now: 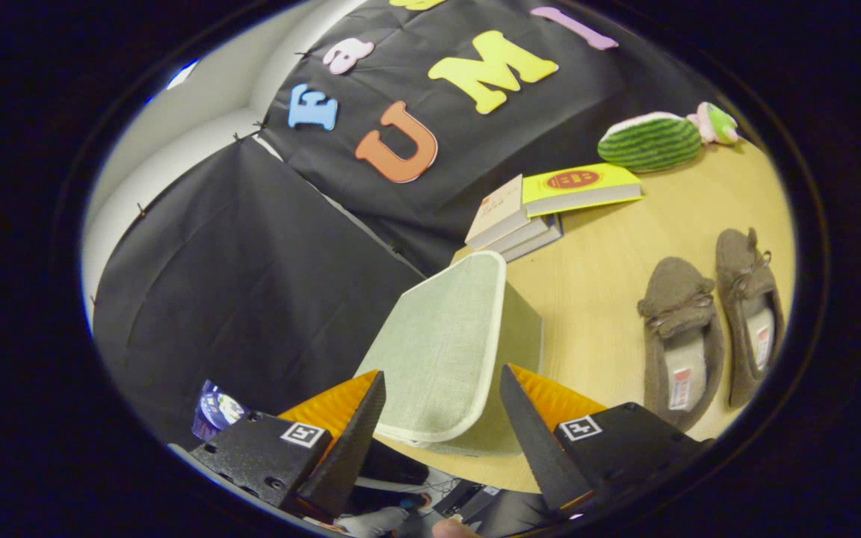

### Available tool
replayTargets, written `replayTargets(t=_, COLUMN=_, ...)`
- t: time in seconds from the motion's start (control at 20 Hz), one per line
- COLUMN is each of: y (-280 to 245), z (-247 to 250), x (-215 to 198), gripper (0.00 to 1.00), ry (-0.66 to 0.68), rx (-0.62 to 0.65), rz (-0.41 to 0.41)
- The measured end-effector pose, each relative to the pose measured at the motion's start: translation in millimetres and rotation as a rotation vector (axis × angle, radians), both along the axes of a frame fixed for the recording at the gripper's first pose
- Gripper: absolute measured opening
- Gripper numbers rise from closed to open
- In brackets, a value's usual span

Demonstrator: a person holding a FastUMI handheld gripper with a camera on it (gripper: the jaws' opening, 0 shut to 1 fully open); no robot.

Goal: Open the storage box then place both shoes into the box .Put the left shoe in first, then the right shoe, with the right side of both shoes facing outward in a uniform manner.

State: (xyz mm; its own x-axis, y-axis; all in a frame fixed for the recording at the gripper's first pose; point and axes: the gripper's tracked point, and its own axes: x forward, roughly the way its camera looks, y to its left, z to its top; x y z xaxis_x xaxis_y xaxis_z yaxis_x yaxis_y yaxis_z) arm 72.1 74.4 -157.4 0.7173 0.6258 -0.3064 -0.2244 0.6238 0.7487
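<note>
The storage box [524, 329] is pale green fabric and stands on the wooden table [595, 276] just ahead of my fingers. Its lid [438, 344], a flat panel with light piping, is tilted up toward me and hides the box's inside. My gripper [443, 371] is open, with one finger on each side of the lid's near edge; whether either finger touches it I cannot tell. Two brown slippers lie side by side to the right of the box, toes pointing away: the nearer one [681, 336] and the farther one [748, 314].
Beyond the box lies a stack of books [513, 220] with a yellow book [580, 187] on top. A watermelon plush [649, 142] and a small pink and green toy [716, 123] sit at the table's far end. A blue packet [215, 411] lies left of my fingers.
</note>
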Motion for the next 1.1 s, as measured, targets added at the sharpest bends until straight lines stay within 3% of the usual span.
replayTargets(t=0.2, y=3, z=-22, x=12, gripper=0.96, ry=0.078, rx=0.077, rz=-0.011)
replayTargets(t=0.4, y=19, z=-22, x=11, gripper=0.93, ry=0.122, rx=0.199, rz=0.035)
replayTargets(t=0.55, y=21, z=-14, x=16, gripper=0.76, ry=0.145, rx=0.278, rz=0.022)
replayTargets(t=0.75, y=16, z=-10, x=16, gripper=0.31, ry=0.133, rx=0.246, rz=-0.028)
replayTargets(t=0.85, y=15, z=3, x=12, gripper=0.14, ry=0.118, rx=0.245, rz=-0.028)
replayTargets(t=1.0, y=25, z=32, x=8, gripper=0.06, ry=0.099, rx=0.269, rz=-0.026)
replayTargets(t=1.1, y=34, z=60, x=7, gripper=0.06, ry=0.066, rx=0.271, rz=-0.027)
